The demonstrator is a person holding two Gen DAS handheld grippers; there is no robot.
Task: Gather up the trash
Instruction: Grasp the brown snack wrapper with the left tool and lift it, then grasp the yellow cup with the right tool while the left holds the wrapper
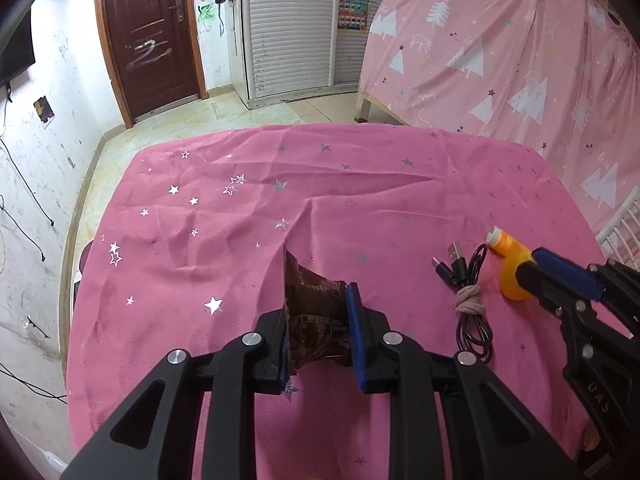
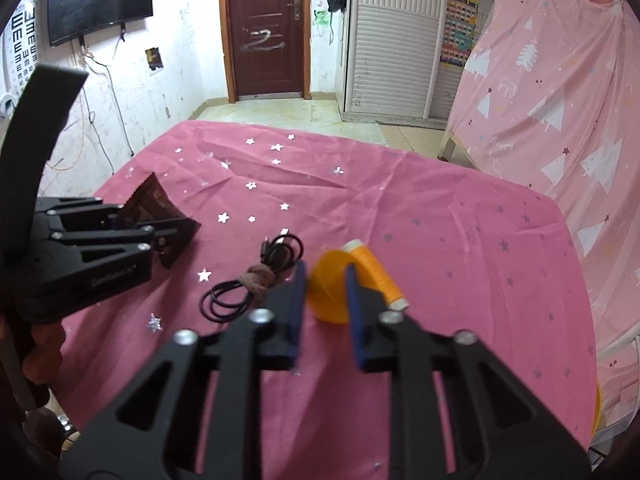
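On the table's pink star-print cloth (image 1: 360, 184), my left gripper (image 1: 316, 304) is shut on a crumpled brown wrapper (image 1: 304, 284), which sticks up between the blue pads. From the right wrist view the same wrapper (image 2: 156, 200) juts out of the left gripper (image 2: 156, 224) at the left. My right gripper (image 2: 325, 276) is shut on a rounded orange piece (image 2: 328, 296), one pad pressing each side. An orange thread spool (image 2: 376, 276) lies against that piece, just to its right. In the left wrist view the right gripper (image 1: 528, 268) enters from the right.
A coiled black USB cable (image 2: 276, 256) tied with a beige band lies between the two grippers. A pink tree-print curtain (image 2: 560, 100) hangs to the right of the table. Behind the table are a tiled floor, a brown door (image 2: 266, 28) and a white louvred cabinet (image 2: 396, 36).
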